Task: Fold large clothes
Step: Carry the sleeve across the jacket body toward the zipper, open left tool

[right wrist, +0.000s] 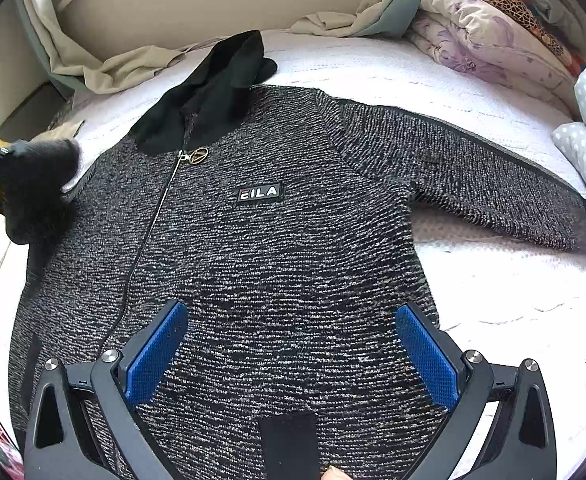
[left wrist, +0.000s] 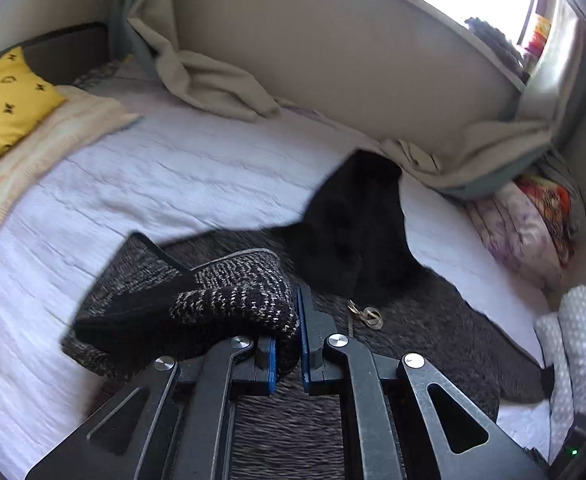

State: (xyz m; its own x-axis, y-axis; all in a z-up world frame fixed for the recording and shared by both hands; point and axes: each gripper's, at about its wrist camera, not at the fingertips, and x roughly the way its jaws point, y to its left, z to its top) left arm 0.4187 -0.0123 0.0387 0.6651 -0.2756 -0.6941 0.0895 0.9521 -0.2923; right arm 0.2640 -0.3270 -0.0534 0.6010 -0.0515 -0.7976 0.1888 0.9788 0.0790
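Tweedy grey jacket (right wrist: 277, 264) lies flat on the bed (right wrist: 493, 320); left claw (left wrist: 287, 344) pinches what looks like its sleeve, carrying it inward to fold; right claw (right wrist: 293, 356) hovers wide, empty.

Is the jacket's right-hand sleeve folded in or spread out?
Spread out. The sleeve lies flat, stretched sideways from the jacket across the white bedspread.

My left gripper (left wrist: 287, 344) is clamped tight and angled downward; my right gripper (right wrist: 289, 356) hangs with jaws spread wide, empty.
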